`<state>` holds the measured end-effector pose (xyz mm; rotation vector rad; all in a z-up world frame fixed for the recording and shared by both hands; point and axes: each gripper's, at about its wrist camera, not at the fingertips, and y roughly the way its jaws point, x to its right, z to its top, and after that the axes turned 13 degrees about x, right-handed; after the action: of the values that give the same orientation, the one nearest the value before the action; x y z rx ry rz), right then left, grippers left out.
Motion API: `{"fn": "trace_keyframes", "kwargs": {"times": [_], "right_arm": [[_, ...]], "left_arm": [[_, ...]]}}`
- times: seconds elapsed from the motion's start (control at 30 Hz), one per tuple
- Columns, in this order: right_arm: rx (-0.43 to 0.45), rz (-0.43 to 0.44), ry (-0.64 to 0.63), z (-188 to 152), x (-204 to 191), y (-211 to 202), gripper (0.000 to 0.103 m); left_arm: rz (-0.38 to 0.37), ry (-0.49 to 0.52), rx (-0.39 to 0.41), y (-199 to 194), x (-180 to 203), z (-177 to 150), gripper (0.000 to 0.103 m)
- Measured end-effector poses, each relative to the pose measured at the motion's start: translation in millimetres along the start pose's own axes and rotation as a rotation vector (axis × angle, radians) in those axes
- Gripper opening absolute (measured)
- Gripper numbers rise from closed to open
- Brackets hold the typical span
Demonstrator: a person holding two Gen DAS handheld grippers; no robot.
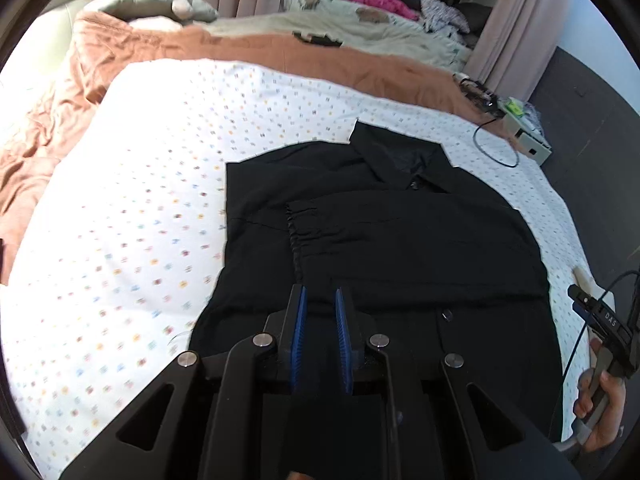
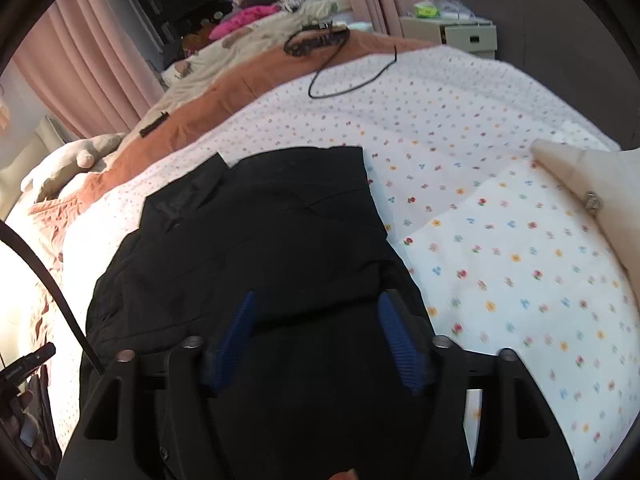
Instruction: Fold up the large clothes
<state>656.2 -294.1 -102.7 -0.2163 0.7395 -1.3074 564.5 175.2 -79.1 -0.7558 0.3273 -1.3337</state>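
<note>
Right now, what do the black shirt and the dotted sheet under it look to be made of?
Black shirt: thin woven cloth, matte, probably cotton or a blend; it creases sharply and gathers at the cuff. Dotted sheet: light printed cotton by its look, matte, softly wrinkled.

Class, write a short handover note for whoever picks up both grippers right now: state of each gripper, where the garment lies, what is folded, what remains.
Left gripper: jaws nearly shut, nothing between the pads, above the black shirt.
Right gripper: open, empty, over the same shirt.
Shirt: flat on the flowered bedspread, collar at the far end.
Done: a sleeve is folded across the chest.
Left: probably fold the bottom half up toward the collar, then smooth it.
</note>
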Motion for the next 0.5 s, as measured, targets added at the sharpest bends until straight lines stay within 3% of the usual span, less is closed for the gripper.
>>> {"fn": "trace_keyframes", "kwargs": {"times": [0.13, 0.17, 0.23, 0.27, 0.33, 0.5], "right_arm": [[0.002, 0.032, 0.006, -16.5, -1.8, -34.2, 0.082], [-0.009, 0.041, 0.005, -22.5, -1.4, -41.2, 0.084], [-0.031, 0.043, -0.005, -33.8, -1.4, -53.2, 0.089], [-0.035, 0.040, -0.013, -40.5, -0.8, -61.9, 0.090], [-0.033, 0.042, -0.005, -45.0, 4.6, -77.9, 0.091], [0.019, 0.053, -0.008, -48.4, 19.2, -125.8, 0.091]], "left_arm": [[0.021, 0.044, 0.040, -46.3, -6.8, -6.6, 0.017], [0.020, 0.045, 0.049, -57.1, -9.1, -8.6, 0.021], [0.012, 0.040, 0.067, -73.5, -12.8, -10.1, 0.064], [-0.002, 0.032, 0.083, -83.4, -15.6, -12.4, 0.103], [-0.032, 0.016, 0.127, -107.6, -18.2, -18.1, 0.103], [-0.028, 0.020, 0.163, -148.7, -24.7, -33.4, 0.103]]}}
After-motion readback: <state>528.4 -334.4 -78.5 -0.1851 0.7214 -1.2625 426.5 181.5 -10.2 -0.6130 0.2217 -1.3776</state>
